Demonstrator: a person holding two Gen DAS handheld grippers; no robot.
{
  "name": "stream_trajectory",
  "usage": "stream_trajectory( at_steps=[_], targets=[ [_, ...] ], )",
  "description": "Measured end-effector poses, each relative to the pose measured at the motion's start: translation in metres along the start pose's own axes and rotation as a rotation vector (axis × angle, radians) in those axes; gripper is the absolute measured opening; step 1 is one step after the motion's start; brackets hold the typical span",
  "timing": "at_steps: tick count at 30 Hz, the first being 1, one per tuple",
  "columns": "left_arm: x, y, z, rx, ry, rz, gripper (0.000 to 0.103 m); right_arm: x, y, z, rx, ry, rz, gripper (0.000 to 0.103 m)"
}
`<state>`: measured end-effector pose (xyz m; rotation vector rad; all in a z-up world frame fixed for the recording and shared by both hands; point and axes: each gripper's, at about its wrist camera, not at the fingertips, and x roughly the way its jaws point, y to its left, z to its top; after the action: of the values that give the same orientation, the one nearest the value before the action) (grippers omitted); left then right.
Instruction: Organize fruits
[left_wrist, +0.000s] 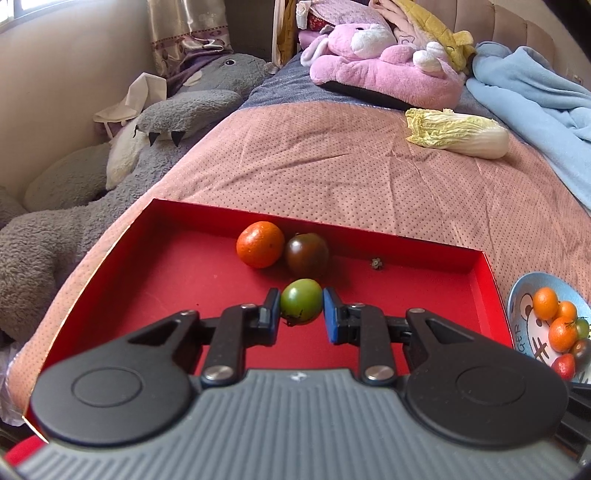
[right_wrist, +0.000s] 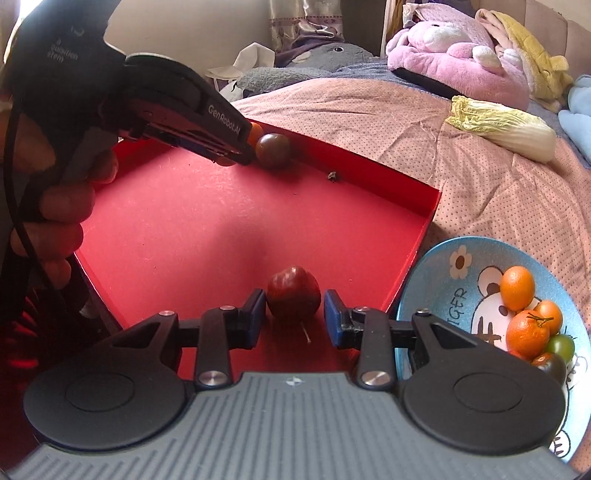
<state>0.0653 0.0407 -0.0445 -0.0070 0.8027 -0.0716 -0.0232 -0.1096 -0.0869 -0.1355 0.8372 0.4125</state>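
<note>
1. Left gripper (left_wrist: 301, 308) fingers clamp a green tomato (left_wrist: 301, 301) over the red tray (left_wrist: 155, 258).
2. Right gripper (right_wrist: 295, 314) fingers pinch a dark red fruit (right_wrist: 293, 291) — low over the tray's near corner.
3. Farther in: tangerine (left_wrist: 260, 243) touching dark tomato (left_wrist: 306, 253) at the far wall.
4. Blue plate (right_wrist: 436, 280) of fruit — just right of the tray, on the bed (left_wrist: 332, 166).

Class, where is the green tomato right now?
Left wrist view: the green tomato sits gripped in the left claw over the red tray, just before the dark tomato.
</note>
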Motion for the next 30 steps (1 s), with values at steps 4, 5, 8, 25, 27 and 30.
stream_trajectory(
  at_steps=[4,5,8,25,27,30],
  targets=[
    [0.0,0.001,0.001,0.004,-0.006,0.011,0.028,-0.007,0.001,0.005,-0.006,-0.007,-0.005,0.037],
    [0.001,0.001,0.001,0.005,-0.007,0.012,0.028,-0.008,0.001,0.006,-0.016,-0.005,-0.009,0.037],
    [0.0,0.0,0.001,0.01,-0.012,0.016,0.028,-0.01,0.002,0.006,-0.025,0.002,-0.02,0.037],
    [-0.003,0.002,0.002,0.01,-0.033,0.017,0.028,-0.056,0.011,0.037,-0.023,-0.088,0.023,0.037],
    [-0.003,0.002,0.002,0.013,-0.034,0.019,0.028,-0.059,0.014,0.038,-0.026,-0.094,0.028,0.037],
    [-0.003,0.001,0.002,0.018,-0.033,0.02,0.028,-0.062,0.015,0.037,-0.024,-0.099,0.034,0.037]
  ],
)
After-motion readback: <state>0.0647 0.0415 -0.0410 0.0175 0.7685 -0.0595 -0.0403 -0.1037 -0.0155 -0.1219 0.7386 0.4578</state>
